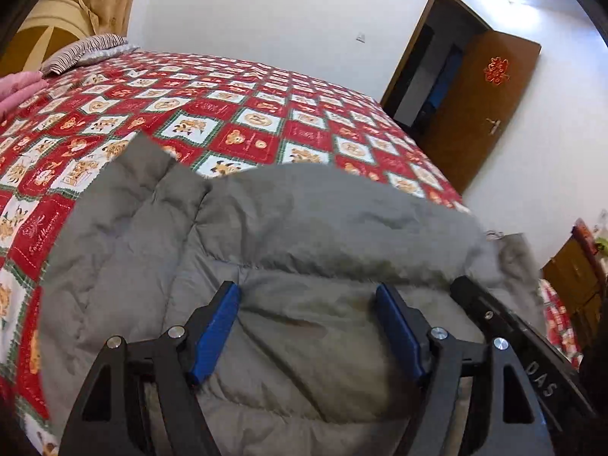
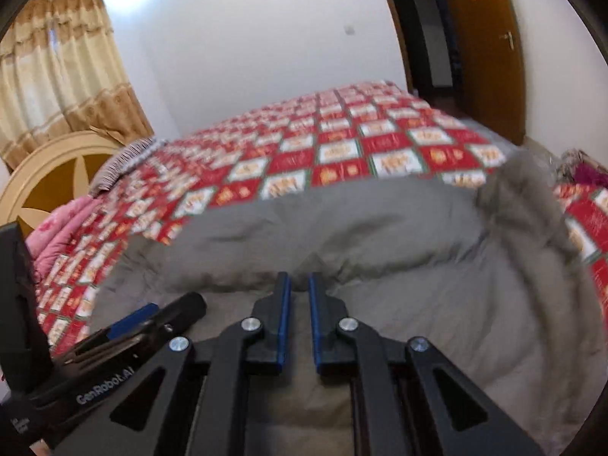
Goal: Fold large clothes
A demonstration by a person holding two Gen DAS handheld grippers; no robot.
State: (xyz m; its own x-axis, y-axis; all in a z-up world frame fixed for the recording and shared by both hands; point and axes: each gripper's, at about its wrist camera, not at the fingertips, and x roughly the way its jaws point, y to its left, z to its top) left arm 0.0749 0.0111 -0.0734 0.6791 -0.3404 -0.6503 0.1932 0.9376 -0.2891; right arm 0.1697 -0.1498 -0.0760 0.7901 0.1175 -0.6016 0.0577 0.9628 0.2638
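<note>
One grey padded coat lies bunched on the near edge of the bed, on its red checked cover. Two grippers hang over the coat. The left gripper has its blue pads wide apart, with nothing between them. The right gripper has its pads nearly together, a narrow gap between, holding nothing. One pink quilt and one striped pillow lie at the head of the bed.

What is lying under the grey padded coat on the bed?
The grey padded coat lies on the red checked bedspread, which shows all around its far edge. Whether anything else lies beneath the coat cannot be seen, because its thick fabric covers that part of the bed.
</note>
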